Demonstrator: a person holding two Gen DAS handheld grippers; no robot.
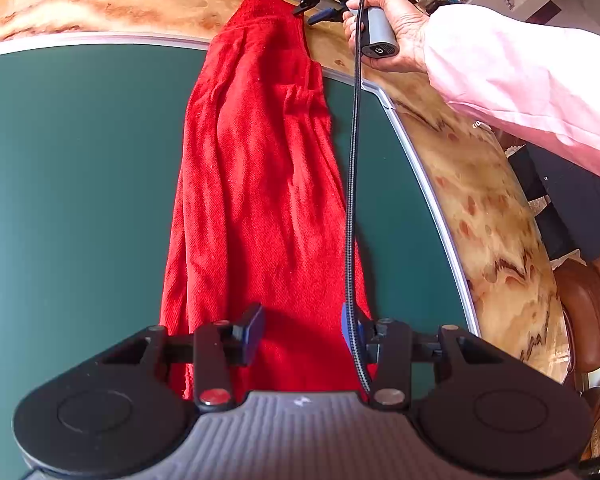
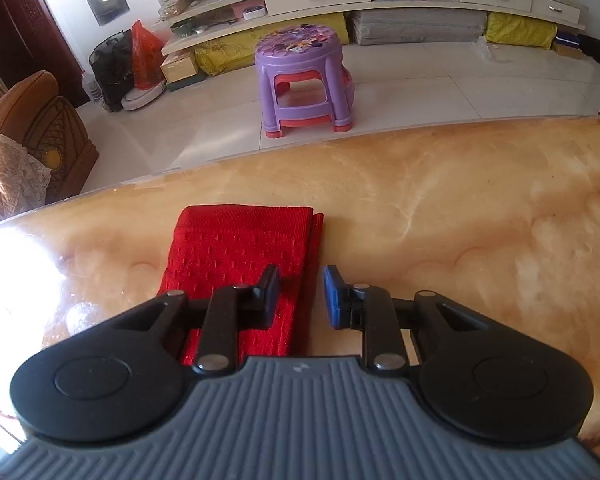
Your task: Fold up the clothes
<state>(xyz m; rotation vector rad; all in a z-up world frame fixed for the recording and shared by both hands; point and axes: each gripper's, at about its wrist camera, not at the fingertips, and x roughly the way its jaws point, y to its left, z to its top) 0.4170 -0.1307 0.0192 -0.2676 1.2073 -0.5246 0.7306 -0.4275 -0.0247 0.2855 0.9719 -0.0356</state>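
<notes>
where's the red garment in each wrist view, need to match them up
Left wrist: the red garment runs as a long strip up the centre, from the green mat onto the marble table.
Right wrist: only its folded end shows, lower centre-left, partly behind the gripper's left finger.
Shared landmark: the marble table.

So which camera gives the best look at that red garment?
The left wrist view: the red garment stretches in a long strip across the green mat. The right wrist view shows only its ribbed end on the table.

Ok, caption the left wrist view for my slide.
Open left gripper over a long red garment on the green mat; right gripper at its far end.
</notes>
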